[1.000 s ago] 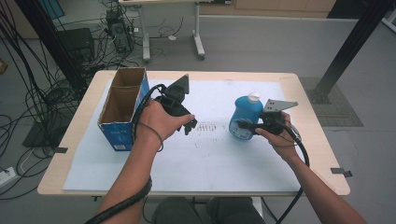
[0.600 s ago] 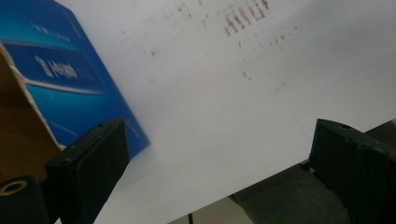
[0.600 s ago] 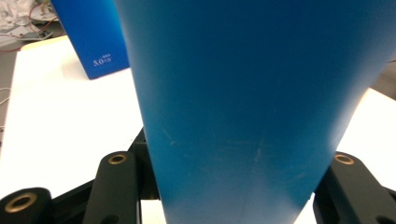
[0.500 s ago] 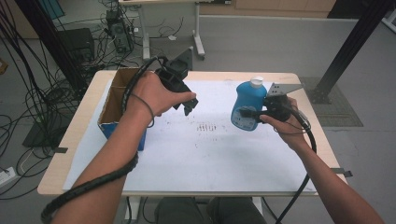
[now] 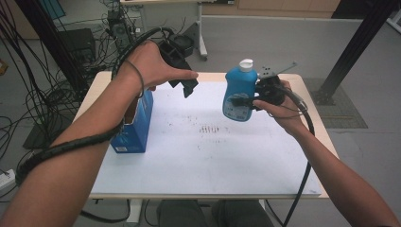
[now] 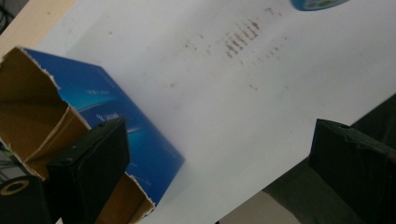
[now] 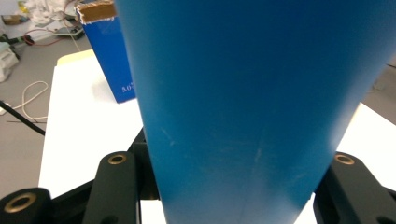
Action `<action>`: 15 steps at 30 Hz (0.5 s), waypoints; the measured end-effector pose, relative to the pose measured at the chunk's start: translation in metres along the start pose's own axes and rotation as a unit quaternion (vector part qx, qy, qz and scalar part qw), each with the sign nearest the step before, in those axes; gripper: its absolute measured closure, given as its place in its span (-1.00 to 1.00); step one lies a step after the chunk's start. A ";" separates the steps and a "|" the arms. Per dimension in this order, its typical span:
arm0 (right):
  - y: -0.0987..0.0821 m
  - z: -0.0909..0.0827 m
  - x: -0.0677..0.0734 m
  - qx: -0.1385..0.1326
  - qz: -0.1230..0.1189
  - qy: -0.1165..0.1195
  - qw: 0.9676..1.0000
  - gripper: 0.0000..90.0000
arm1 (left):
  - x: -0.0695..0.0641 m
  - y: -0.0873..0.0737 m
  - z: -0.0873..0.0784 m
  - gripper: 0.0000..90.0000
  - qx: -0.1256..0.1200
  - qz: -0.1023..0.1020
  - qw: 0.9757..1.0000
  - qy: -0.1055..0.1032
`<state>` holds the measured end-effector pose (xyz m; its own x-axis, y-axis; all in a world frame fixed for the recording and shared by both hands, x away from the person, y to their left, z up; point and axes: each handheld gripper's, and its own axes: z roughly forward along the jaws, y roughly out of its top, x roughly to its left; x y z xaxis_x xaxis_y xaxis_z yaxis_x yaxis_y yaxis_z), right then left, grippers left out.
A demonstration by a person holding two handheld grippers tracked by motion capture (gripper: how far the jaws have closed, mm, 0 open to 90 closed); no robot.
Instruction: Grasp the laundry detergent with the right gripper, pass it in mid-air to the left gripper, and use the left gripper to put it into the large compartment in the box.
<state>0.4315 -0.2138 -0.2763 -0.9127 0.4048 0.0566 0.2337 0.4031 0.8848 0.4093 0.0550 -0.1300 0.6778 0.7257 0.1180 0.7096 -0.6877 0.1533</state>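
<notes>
You have lifted the blue detergent bottle, clamped in your right gripper, off the table; left gripper, at ten o'clock over the open box, gapes empty

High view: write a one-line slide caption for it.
Right hand-held gripper holds a blue bottle upright above the table; the left hand-held gripper hangs open beside a blue carton.

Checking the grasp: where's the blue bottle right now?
High view: the bottle is right of centre, upright and lifted off the table, clamped in the right gripper, with the box off to its left.
</notes>
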 end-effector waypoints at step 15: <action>0.032 0.049 0.012 0.006 -0.033 0.067 0.997 0.02 | 0.021 0.016 -0.018 -0.87 0.016 0.096 0.995 0.003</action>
<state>0.4448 -0.1559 -0.2702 -0.9625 0.2645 0.0605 0.1749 0.4346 0.8835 0.4311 0.0596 -0.1074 0.8004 0.5809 0.1482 0.5731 -0.8139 0.0955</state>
